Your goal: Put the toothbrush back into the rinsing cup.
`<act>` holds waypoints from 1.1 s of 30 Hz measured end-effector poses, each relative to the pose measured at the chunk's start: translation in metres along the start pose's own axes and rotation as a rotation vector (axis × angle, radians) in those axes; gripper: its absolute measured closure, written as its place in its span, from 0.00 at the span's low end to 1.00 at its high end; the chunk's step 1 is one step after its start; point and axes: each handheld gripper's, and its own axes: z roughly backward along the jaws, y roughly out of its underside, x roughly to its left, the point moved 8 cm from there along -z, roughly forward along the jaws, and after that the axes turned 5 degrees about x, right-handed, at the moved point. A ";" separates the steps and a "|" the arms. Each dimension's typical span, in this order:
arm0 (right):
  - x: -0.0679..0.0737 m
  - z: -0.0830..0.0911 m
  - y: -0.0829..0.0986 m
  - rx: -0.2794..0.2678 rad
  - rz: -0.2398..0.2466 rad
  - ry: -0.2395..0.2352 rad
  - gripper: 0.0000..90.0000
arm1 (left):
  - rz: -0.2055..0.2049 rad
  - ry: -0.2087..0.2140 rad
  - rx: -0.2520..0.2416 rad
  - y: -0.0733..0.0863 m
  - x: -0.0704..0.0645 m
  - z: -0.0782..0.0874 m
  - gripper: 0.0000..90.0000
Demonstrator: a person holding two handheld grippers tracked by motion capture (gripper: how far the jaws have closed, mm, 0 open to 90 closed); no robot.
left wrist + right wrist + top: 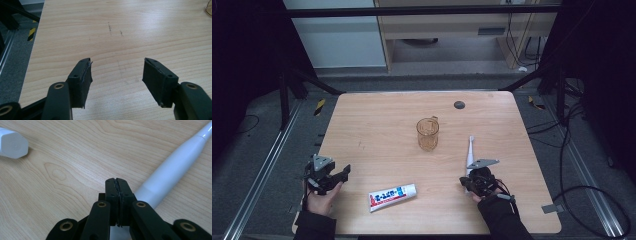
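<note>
Beside the right gripper (117, 182), jaws closed empty: toothbrush (470, 152), long axis pointing away toward the cup (427, 134).

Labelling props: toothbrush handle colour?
White; the toothbrush shows best in the right gripper view, beside the right gripper.

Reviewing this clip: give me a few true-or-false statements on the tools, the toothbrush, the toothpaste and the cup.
1. The left tool is open over bare table. True.
2. The right tool grips the toothbrush. False: its jaws are shut with nothing between them, and the toothbrush lies beside them on the wood.
3. The toothpaste tube lies flat between the two hands. True.
4. The cup lies tipped over. False: it stands upright.
5. The toothbrush stands in the cup. False: it lies on the table.
</note>
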 end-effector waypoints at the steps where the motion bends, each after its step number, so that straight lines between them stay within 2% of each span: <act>1: -0.001 0.000 0.000 0.001 0.006 0.003 0.98 | 0.000 0.000 0.000 0.000 0.000 0.000 0.44; 33: -0.017 0.013 0.014 0.011 -0.034 0.022 0.98 | -0.001 -0.001 0.000 0.000 0.000 0.000 0.44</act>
